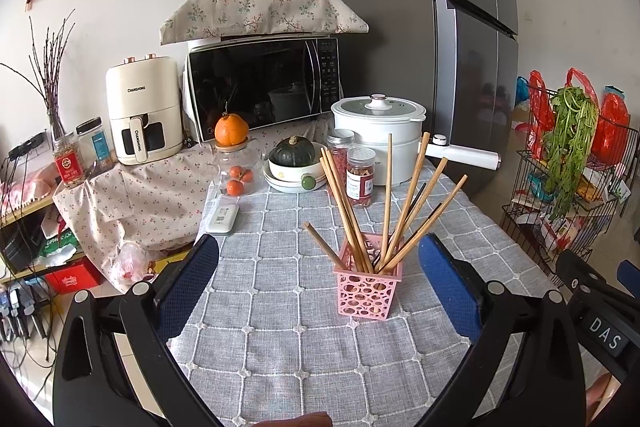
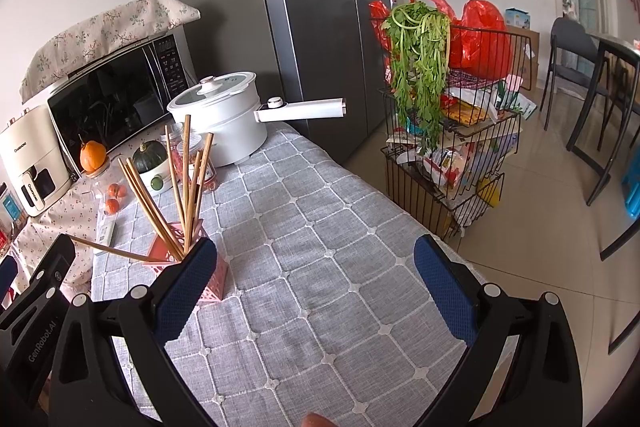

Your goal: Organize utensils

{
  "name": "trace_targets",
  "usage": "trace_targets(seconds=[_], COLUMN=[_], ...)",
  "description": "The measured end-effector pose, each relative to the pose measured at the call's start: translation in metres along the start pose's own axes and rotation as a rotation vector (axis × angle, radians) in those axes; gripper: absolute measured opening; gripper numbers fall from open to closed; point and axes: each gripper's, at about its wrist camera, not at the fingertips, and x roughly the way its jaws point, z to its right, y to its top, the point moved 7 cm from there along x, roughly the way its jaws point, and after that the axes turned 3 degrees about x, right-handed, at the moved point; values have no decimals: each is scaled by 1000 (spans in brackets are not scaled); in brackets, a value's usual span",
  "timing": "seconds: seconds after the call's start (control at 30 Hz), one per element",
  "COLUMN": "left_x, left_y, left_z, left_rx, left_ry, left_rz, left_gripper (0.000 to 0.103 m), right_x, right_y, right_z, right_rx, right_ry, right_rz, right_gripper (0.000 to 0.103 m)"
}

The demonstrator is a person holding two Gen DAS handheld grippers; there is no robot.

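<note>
A pink perforated holder (image 1: 368, 277) stands on the grey checked tablecloth (image 1: 280, 339). Several wooden chopsticks (image 1: 348, 211) stand fanned out in it. My left gripper (image 1: 320, 247) is open and empty, with the holder just ahead between its blue pads. In the right wrist view the holder (image 2: 160, 249) and chopsticks (image 2: 188, 179) sit at the left, partly behind the left pad. My right gripper (image 2: 316, 251) is open and empty over bare cloth (image 2: 320, 247), to the right of the holder.
A white electric pot (image 1: 380, 139) with a long handle, two red-filled jars (image 1: 360, 179), a bowl with a green squash (image 1: 294, 157), and a remote (image 1: 222, 217) stand behind the holder. A microwave (image 1: 264, 87) and fridge (image 1: 460, 47) stand behind. A wire rack (image 2: 448, 131) stands beyond the table's right edge.
</note>
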Motion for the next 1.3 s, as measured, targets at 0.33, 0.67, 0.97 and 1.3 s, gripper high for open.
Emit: trace_targets(seconds=[0.33, 0.67, 0.97, 1.3], left_x=[1, 2, 1, 0], left_y=[-5, -6, -8, -3], left_z=[-2, -2, -2, 2], left_rx=[-2, -1, 13, 35], left_ry=[4, 6, -9, -28], left_rz=[-5, -9, 5, 2], left_gripper=[96, 96, 95, 96], right_x=[2, 3, 4, 5], right_y=[-1, -2, -3, -4], right_z=[0, 0, 0, 0], right_rx=[-1, 2, 4, 2], right_ry=[2, 3, 4, 3], right_rz=[-7, -14, -17, -21], right_gripper=[96, 96, 96, 96])
